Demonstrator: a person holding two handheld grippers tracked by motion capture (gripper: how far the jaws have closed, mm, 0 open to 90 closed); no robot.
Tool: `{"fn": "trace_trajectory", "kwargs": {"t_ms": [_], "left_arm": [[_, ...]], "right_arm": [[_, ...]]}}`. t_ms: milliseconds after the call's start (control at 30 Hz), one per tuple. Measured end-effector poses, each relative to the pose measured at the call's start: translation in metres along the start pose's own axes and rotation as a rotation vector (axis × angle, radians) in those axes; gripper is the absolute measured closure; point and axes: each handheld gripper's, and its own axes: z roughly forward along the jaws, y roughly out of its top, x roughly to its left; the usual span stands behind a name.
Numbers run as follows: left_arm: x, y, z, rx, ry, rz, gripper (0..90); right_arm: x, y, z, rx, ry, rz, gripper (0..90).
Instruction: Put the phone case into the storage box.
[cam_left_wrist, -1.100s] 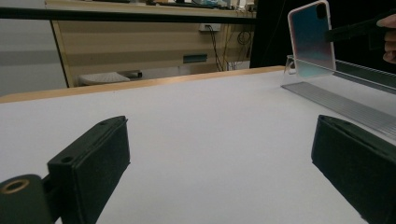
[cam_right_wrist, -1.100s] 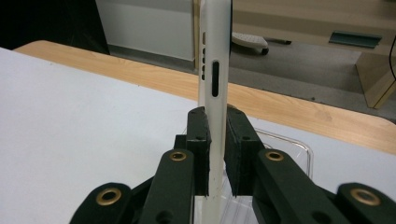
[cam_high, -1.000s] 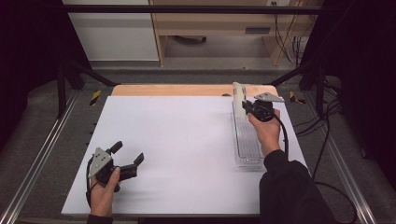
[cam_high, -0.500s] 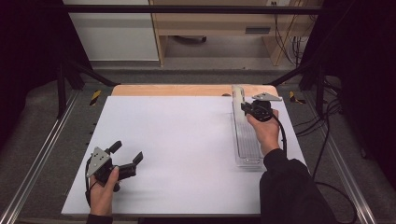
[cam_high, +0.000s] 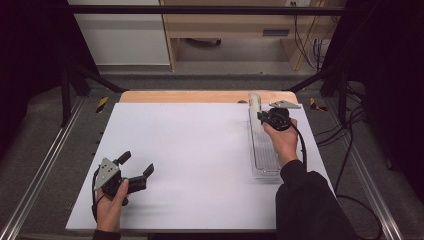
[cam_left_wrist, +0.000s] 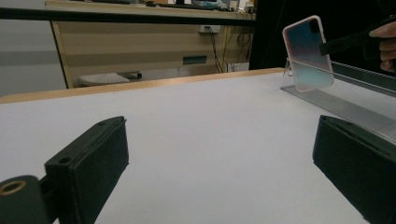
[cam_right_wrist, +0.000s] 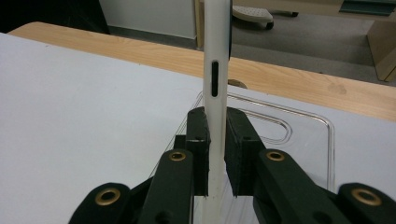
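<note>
In the right gripper view, the phone case (cam_right_wrist: 216, 70) is seen edge-on; its top runs past the upper picture edge and its lower end is hidden between the jaws. The clear tray (cam_right_wrist: 299, 135) is cut off at the bottom and partly hidden behind the right gripper (cam_right_wrist: 216, 154). In the left gripper view, the right jaw of the left gripper (cam_left_wrist: 219, 158) is cut off by the right edge, and a fingertip (cam_left_wrist: 385, 32) shows there only in part. In the high view, the case (cam_high: 254, 107) is too small to show detail, and the right sleeve (cam_high: 310, 205) covers the near right corner of the tabletop (cam_high: 200, 150).
</note>
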Motion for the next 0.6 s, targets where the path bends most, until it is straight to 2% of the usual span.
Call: {"fn": "trace_trajectory", "kwargs": {"t_ms": [433, 600], "left_arm": [[-0.0012, 0.0002, 0.001, 0.003, -0.002, 0.005, 3.1], [-0.0014, 0.0001, 0.0013, 0.004, -0.003, 0.005, 3.1]], "right_arm": [[-0.0005, 0.0003, 0.0017, 0.033, 0.001, 0.02, 80.8], [0.0006, 0.0017, 0.0017, 0.045, -0.008, 0.014, 80.8]]}}
